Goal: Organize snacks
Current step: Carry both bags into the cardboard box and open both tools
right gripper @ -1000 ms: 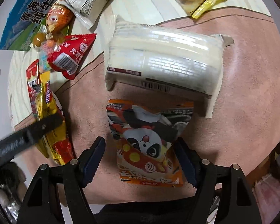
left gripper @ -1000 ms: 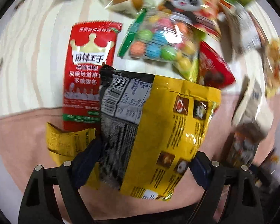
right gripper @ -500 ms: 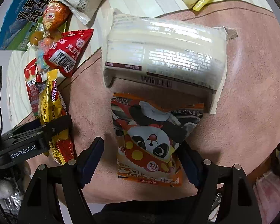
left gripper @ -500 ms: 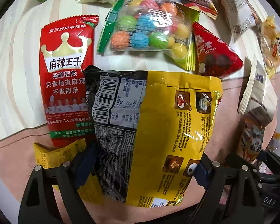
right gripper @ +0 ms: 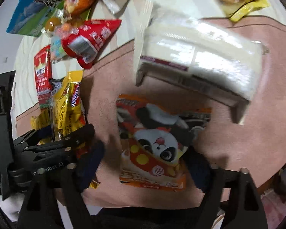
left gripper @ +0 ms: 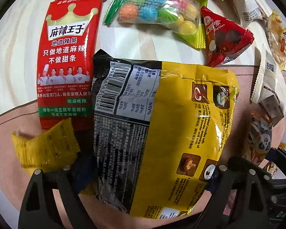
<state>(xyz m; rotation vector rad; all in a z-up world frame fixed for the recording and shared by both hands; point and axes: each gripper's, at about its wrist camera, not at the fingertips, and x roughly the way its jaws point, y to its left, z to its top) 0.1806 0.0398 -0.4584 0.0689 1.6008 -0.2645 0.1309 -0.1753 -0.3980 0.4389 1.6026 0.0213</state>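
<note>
A yellow and black noodle bag [left gripper: 181, 114] lies face-on between the jaws of my left gripper [left gripper: 148, 169], low over the pink mat [left gripper: 7, 133]. The jaws are opening, and both pads still touch the bag's side edges. In the right wrist view an orange panda snack bag [right gripper: 154, 143] lies flat on the pink mat [right gripper: 238, 143] between the jaws of my right gripper [right gripper: 145, 162]. Those jaws are opening too, with a gap at the left pad. The left gripper [right gripper: 53, 143] shows there at the left edge.
A red spicy-strip pack [left gripper: 66, 57], a small yellow packet [left gripper: 45, 147], a bag of coloured balls [left gripper: 158, 13] and a red triangular pack [left gripper: 225, 40] lie around the noodle bag. A large white packet [right gripper: 196, 57] lies beyond the panda bag. More snacks crowd the pale wooden table [left gripper: 19, 38].
My left gripper has sunk with the noodle bag toward the mat and its jaws have widened. The right jaws have spread away from the panda bag. The left gripper has come into the right view.
</note>
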